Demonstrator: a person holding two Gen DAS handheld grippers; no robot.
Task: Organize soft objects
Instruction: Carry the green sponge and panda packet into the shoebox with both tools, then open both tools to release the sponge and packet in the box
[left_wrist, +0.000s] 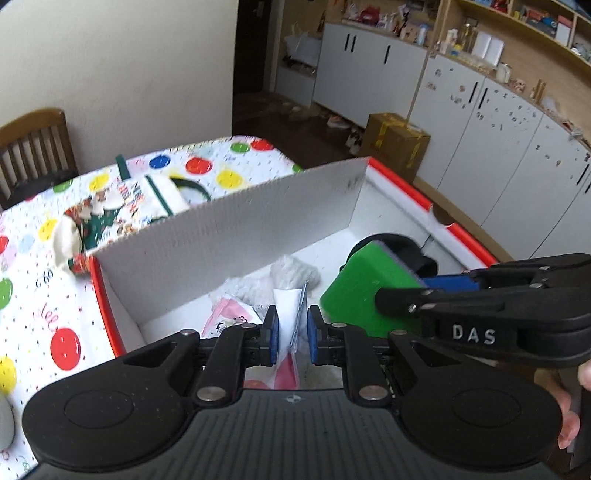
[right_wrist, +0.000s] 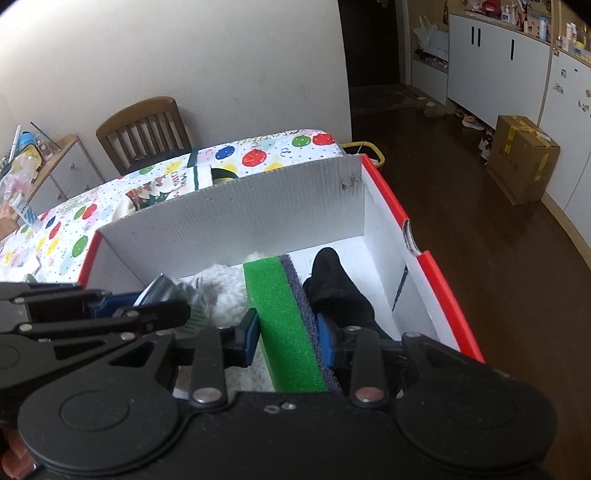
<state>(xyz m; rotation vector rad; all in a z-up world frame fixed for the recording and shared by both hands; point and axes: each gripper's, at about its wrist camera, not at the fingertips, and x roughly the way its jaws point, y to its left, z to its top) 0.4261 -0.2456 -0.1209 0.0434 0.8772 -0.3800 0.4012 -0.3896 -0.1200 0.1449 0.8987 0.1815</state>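
A white box with red rim (left_wrist: 402, 184) (right_wrist: 436, 269) stands on the dotted tablecloth. My left gripper (left_wrist: 290, 334) is over the box, its pads either side of a clear plastic packet (left_wrist: 291, 314) with a white card; contact is unclear. My right gripper (right_wrist: 290, 330) is shut on a green sponge with grey scouring side (right_wrist: 280, 314), held over the box; the sponge also shows in the left wrist view (left_wrist: 362, 291). Inside the box lie a white fluffy item (right_wrist: 225, 288) (left_wrist: 291, 273), a black cloth (right_wrist: 340, 291) (left_wrist: 399, 247) and a pink packet (left_wrist: 229, 317).
A Christmas-print cloth bag (left_wrist: 122, 210) (right_wrist: 159, 188) lies on the table (left_wrist: 62, 339) behind the box. A wooden chair (right_wrist: 147, 129) stands at the wall. A cardboard carton (right_wrist: 521, 162) sits on the floor by white cupboards (left_wrist: 480, 129).
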